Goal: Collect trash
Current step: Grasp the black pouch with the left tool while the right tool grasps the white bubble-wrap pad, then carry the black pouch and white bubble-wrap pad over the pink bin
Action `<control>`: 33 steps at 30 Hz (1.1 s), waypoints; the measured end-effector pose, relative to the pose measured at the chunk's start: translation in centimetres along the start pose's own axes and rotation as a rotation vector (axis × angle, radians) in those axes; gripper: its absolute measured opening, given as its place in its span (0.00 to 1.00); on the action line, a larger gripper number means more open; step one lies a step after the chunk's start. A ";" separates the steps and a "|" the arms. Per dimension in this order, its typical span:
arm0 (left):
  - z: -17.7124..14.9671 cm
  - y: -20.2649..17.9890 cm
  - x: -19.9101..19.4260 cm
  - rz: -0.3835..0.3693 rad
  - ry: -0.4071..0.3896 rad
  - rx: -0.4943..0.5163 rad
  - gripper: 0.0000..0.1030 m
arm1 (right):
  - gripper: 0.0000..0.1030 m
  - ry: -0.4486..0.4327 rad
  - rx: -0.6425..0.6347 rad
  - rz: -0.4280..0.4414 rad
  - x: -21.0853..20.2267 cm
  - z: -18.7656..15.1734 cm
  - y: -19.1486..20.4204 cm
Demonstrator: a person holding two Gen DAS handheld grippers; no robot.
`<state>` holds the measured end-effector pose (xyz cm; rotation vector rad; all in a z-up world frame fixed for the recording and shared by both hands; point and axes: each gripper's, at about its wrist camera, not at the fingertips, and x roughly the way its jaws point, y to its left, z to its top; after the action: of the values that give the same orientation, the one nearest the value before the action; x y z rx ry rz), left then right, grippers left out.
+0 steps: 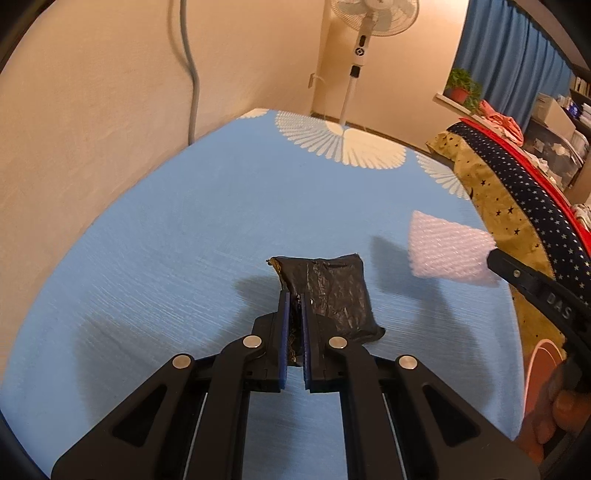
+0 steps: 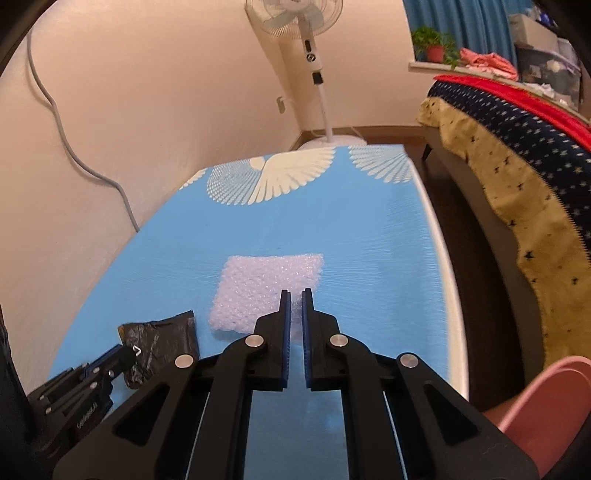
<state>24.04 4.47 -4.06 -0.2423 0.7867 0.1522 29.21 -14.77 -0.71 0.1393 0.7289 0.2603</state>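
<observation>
**Both Grippers Loaded: Trash Held Above Blue Table**

A blue-covered table (image 2: pixel 332 229) with white fan motifs is set against a cream wall; a standing fan (image 2: pixel 306 33) is noted behind. The black plastic bag (image 1: pixel 332 291) is clamped by its edge in the left gripper (image 1: pixel 294 295). A corner of the bubble wrap piece (image 2: pixel 266 288) is pinched in the right gripper (image 2: pixel 294 293). The mouth of the bag should be held open so the wrap can be fed in. "DAS" is legible on the right gripper's arm.

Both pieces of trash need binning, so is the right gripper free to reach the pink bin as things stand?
Probably yes: the right gripper is shut on the bubble wrap, and the pink bin sits open just beside the table, nothing between.
</observation>
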 end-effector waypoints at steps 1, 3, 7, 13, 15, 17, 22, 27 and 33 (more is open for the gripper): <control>0.0 -0.2 -0.3 -0.002 -0.006 0.005 0.05 | 0.06 -0.007 -0.003 -0.007 -0.6 -0.1 -0.1; -0.2 -0.6 -1.0 -0.007 -0.015 0.018 0.05 | 0.06 -0.022 -0.005 -0.024 -2.0 -0.3 -0.4; -0.4 -1.4 -2.5 -0.013 -0.035 0.042 0.05 | 0.06 -0.043 0.000 -0.049 -4.6 -0.9 -1.2; -0.7 -2.6 -5.1 -0.024 -0.074 0.085 0.05 | 0.06 -0.074 0.014 -0.088 -9.2 -2.0 -2.4; -0.9 -3.1 -6.1 -0.028 -0.088 0.105 0.05 | 0.06 -0.085 0.021 -0.097 -10.7 -2.4 -2.8; -1.1 -3.4 -6.9 -0.033 -0.099 0.119 0.05 | 0.06 -0.093 0.023 -0.107 -12.0 -2.6 -3.1; -1.9 -4.7 -9.3 -0.049 -0.126 0.163 0.05 | 0.06 -0.123 0.023 -0.133 -15.5 -3.4 -3.8; -2.3 -5.2 -11.4 -0.074 -0.154 0.190 0.05 | 0.06 -0.155 0.032 -0.166 -18.6 -4.3 -4.5; -3.3 -5.8 -13.4 -0.116 -0.173 0.216 0.05 | 0.06 -0.191 0.053 -0.199 -21.4 -5.3 -5.6</control>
<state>13.75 -2.62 4.25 -0.0687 0.6096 -0.0216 11.37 -26.02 7.79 0.1384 0.5553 0.0370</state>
